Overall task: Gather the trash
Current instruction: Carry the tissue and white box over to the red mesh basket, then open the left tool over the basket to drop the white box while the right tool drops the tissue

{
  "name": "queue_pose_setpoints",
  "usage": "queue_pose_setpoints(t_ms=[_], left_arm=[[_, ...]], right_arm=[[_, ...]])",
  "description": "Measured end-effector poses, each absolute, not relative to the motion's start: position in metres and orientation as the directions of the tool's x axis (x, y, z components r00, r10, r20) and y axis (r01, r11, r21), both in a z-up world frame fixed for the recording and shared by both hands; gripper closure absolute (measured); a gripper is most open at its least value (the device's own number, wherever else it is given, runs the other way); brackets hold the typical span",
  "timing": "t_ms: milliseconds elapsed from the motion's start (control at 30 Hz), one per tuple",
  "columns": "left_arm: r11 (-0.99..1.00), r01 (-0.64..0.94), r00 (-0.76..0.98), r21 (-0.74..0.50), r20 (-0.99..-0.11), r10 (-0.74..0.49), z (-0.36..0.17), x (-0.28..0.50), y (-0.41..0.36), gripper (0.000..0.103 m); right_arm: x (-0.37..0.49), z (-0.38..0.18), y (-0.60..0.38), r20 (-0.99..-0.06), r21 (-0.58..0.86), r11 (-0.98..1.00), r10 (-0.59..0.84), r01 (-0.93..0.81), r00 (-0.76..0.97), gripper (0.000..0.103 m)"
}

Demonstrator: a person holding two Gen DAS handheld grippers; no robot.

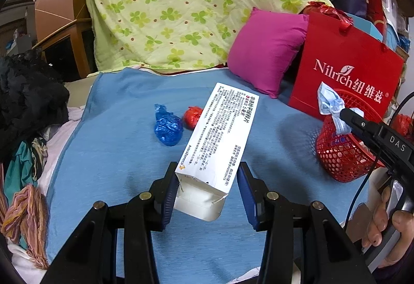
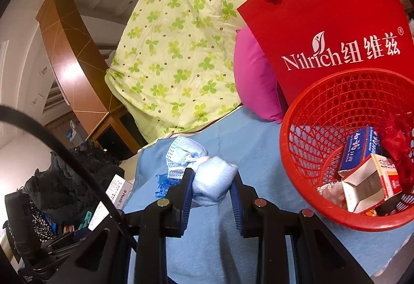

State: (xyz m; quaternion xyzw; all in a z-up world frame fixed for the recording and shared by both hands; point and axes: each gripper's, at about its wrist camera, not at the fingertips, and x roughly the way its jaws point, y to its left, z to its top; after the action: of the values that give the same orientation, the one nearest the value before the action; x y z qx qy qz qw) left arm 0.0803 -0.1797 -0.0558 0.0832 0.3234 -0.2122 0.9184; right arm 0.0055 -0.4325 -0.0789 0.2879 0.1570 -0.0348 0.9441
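My left gripper (image 1: 207,188) is shut on the near end of a long white medicine box (image 1: 218,134), held above the blue sheet (image 1: 116,154). Beyond the box lie a crumpled blue plastic wad (image 1: 168,126) and a red wad (image 1: 192,117). My right gripper (image 2: 212,180) is shut on a crumpled light-blue face mask (image 2: 207,175). In the left wrist view the mask (image 1: 330,101) hangs over the near rim of the red mesh basket (image 1: 344,154). The basket (image 2: 310,108) sits to the right of the mask and holds several small boxes.
A red Nilrich paper bag (image 1: 346,69) stands behind the basket, with a magenta pillow (image 1: 266,51) and a green clover quilt (image 1: 181,7) beside it. Dark clothes (image 1: 28,97) pile at the left edge of the bed. A person's hand (image 1: 383,219) holds the right gripper.
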Motion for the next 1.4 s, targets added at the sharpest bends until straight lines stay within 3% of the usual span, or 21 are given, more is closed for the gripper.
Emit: queue_pose_setpoints(t_ms=[1400], left_arm=[[0.805,0.589,0.684,0.068,-0.573,-0.452,-0.026,0.048,-0.266,0.056]], right_arm=[[-0.067,-0.076,-0.499,-0.233,0.592,0.764,-0.142,0.256,0.962,0.074]])
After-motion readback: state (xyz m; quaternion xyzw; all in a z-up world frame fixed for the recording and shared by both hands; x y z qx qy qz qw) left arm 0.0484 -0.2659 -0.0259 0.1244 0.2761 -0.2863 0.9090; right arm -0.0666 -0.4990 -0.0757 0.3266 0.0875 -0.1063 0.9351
